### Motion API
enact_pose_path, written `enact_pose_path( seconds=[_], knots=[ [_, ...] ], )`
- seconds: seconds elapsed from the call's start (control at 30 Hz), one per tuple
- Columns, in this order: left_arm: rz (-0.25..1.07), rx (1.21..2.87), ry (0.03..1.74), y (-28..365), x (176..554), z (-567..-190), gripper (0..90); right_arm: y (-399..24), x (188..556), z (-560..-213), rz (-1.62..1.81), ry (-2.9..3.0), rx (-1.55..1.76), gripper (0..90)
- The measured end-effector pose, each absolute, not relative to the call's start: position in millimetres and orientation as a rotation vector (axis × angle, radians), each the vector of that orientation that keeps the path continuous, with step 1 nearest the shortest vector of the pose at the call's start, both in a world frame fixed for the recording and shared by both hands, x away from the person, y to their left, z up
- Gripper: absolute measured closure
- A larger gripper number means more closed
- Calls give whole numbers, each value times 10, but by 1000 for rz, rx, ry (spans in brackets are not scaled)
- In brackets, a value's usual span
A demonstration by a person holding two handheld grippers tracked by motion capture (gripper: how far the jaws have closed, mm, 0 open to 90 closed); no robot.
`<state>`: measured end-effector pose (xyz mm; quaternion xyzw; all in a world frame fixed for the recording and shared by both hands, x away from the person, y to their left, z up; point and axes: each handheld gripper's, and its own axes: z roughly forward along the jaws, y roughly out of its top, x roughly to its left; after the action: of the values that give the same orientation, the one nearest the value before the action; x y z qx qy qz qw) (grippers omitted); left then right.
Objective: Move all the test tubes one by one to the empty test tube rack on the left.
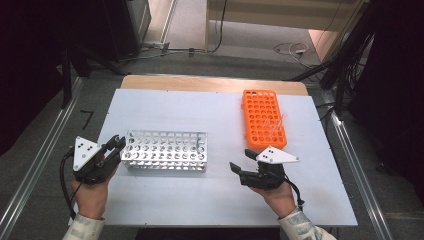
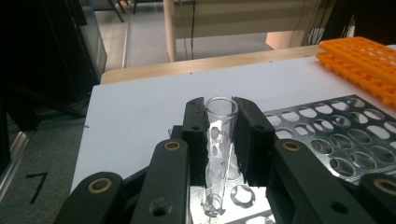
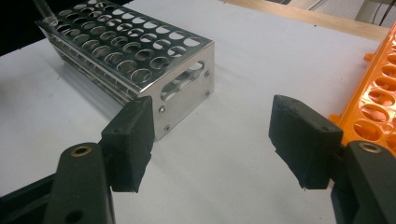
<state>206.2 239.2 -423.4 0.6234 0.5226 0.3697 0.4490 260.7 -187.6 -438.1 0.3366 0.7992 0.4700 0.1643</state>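
- Left gripper [image 2: 219,135]: we see its jaws clamped on a clear glass test tube [image 2: 218,140], upright over the corner hole of a shiny perforated steel rack [image 1: 165,150].
- Right gripper [image 3: 212,140]: jaws spread wide, holding nothing, above the white tabletop [image 1: 210,195].
- Orange plastic rack [image 1: 264,119]: at one o'clock from the right gripper.
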Motion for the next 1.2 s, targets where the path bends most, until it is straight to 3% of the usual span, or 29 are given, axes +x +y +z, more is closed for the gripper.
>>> enact_pose_path(
  seconds=[0.97, 1.2],
  knots=[
    [914, 1628, 1351, 2302, 2096, -4530, 720, -1868, 2614, -4406, 1322, 2283, 961, 298],
    [916, 1594, 1358, 2321, 2069, -4498, 599, -1895, 2623, -4394, 1325, 2270, 970, 298]
  ],
)
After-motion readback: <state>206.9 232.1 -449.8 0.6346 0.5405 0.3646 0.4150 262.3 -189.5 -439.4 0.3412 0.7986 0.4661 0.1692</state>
